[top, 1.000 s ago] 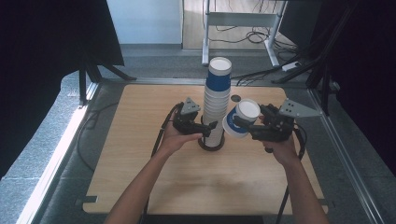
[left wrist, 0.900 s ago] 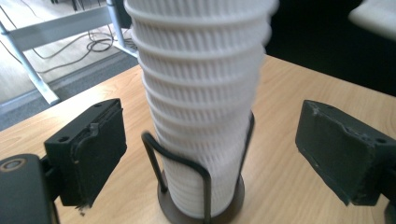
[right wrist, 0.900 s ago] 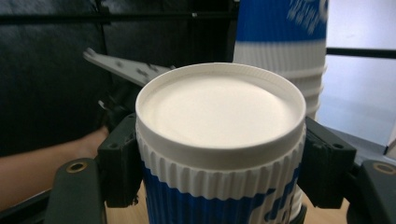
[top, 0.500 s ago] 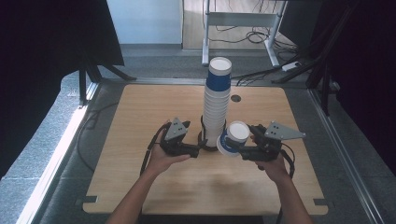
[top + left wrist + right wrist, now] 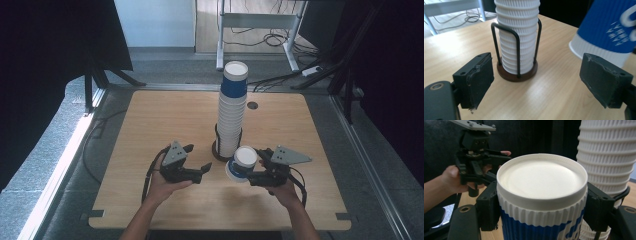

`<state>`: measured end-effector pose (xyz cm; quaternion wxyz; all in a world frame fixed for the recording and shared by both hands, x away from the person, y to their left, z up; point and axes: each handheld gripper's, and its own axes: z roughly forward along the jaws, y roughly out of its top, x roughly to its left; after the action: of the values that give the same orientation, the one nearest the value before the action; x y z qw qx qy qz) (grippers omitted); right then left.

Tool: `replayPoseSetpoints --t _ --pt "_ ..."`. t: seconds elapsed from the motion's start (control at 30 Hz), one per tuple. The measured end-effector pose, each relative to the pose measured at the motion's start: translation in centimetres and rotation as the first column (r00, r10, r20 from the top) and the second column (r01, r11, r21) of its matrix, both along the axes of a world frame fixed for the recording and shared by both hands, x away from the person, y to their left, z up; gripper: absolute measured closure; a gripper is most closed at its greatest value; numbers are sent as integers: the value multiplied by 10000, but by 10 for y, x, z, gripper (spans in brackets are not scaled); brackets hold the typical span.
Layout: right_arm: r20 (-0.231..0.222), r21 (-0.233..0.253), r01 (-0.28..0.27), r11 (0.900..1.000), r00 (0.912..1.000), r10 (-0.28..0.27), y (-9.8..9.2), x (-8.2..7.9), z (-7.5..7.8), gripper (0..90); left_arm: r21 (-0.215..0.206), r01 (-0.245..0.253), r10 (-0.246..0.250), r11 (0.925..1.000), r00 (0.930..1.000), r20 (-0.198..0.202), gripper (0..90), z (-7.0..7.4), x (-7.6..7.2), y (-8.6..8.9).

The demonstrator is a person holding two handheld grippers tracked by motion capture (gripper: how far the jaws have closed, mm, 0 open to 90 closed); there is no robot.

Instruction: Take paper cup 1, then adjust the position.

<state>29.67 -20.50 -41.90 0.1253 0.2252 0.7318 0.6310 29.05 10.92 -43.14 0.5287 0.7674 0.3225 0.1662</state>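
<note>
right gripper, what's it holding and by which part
The right gripper holds a blue-and-white paper cup, jaws clamped on its ribbed side wall just below the base end.

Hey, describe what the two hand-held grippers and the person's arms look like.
Both the left hand-held gripper and the right hand-held gripper are black, each topped by a grey three-cornered plate and trailing a black cable. Their jaws carry dark, worn rectangular pads. The forearms are bare, with no sleeves in view.

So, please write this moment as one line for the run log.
right tongs: shut on blue cup, held tilted off the table | left tongs: open, empty | cup stack: upright in wire holder
</note>
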Motion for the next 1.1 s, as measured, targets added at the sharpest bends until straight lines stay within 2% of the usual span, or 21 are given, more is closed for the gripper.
replayPoseSetpoints --t 0.2,0.23,0.27,0.3,0.43,0.63,0.8,1.1 --pt "-218 85 112 9999 9997 -110 6 0 -15 276 -136 103 -104 9999 9999 -56 122 -8 -4 3" --pt "-285 18 151 9999 9995 -150 9 0 -21 276 3 310 -310 9995 9995 -60 123 -9 -5 2" --pt "-285 18 151 9999 9995 -150 9 0 -21 276 3 310 -310 9995 9995 -60 125 -9 -5 2" --pt "-365 -259 176 9995 9992 -185 14 0 -26 275 0 411 -411 9992 9992 4 126 -10 -9 2" --pt "-446 -187 90 9998 9990 -98 20 0 -31 276 -80 511 -510 9987 9987 79 126 -10 -16 3" --pt "-292 -316 98 9995 9995 -108 26 -2 -31 275 -20 810 -809 9967 9962 321 124 -8 -28 -1" --pt "-240 -177 162 9997 9996 -166 23 -2 -28 275 115 988 -992 9950 9946 321 111 -10 -30 -7" --pt "-364 70 84 9999 9993 -81 28 -4 -28 275 573 1500 -1526 9870 9873 444 104 -13 -36 -32"
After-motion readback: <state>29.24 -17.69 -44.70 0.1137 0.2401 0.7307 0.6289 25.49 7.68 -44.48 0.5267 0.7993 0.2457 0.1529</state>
